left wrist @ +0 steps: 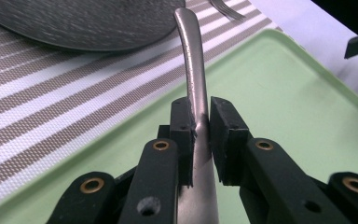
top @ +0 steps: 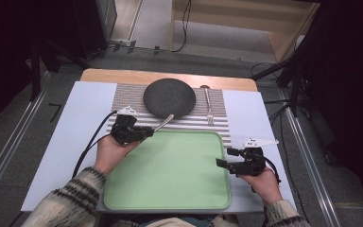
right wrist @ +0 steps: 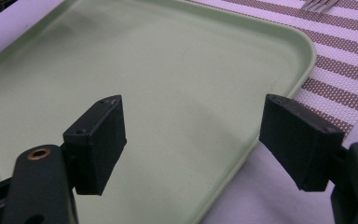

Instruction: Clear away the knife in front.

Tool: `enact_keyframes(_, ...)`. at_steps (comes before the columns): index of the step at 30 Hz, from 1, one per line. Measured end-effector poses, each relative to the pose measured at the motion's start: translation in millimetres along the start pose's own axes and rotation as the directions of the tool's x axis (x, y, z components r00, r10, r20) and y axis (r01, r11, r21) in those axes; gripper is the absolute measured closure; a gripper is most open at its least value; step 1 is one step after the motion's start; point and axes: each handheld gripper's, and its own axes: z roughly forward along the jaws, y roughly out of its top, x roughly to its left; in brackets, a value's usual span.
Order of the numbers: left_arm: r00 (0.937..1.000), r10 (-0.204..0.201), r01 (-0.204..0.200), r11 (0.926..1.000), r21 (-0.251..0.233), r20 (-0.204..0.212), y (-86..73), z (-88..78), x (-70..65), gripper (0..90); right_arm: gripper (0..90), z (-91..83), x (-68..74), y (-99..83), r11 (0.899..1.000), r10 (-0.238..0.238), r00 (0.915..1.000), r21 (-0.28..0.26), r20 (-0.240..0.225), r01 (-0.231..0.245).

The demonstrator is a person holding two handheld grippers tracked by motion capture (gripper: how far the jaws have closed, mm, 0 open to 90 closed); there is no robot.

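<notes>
Item 1, nearest: green tray (top: 170, 175), bare, lying square on the tabletop (top: 66, 142) in front of the person, apparently waiting to receive things.

Item 2: right tongs (top: 223, 157), just off the tray's right edge, pointing in over it. Released, jaws wide apart with nothing between them, as the right gripper view shows (right wrist: 193, 140). They seem parked, ready for a turn.

Item 3: left tongs (top: 147, 133), at the tray's far-left corner. Clenched on a metal utensil (top: 163, 123), pads (left wrist: 182, 125) pressing the flat of the shaft on both sides. The utensil (left wrist: 193, 70) sticks out forward and level, its free rounded end reaching just short of the plate. Whether it is a knife or a spoon I cannot tell, since the far end of it is hidden behind the tongs. It hangs above the line where tray meets mat, so it is likely going to or from the tray.

Item 4: striped placemat (top: 123, 94), beyond the tray, laid as a place setting.

Item 5: dark round plate (top: 169, 98), centred on the mat.

Item 6: 1 fork (top: 208, 106), on the mat just right of the plate, tines toward the tray.
</notes>
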Motion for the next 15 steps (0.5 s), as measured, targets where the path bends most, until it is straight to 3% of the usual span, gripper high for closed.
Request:
enact_keyframes(8, 0.9994, -0.011, 0.011, 0.9999, -0.004, 0.032, -13.5, 1.0, -10.2, 80.8, 20.8, -0.2, 0.1, 0.0, 1.0, 0.001, 1.0, 0.0, 0.0, -0.001)
enact_keyframes(15, 0.9993, 0.007, -0.008, 0.9998, 0.018, 0.037, -23.6, 2.6, -17.9, 80.8, 20.7, 0.2, 0.1, 0.0, 1.0, -0.001, 1.0, -0.001, 0.0, 0.001)
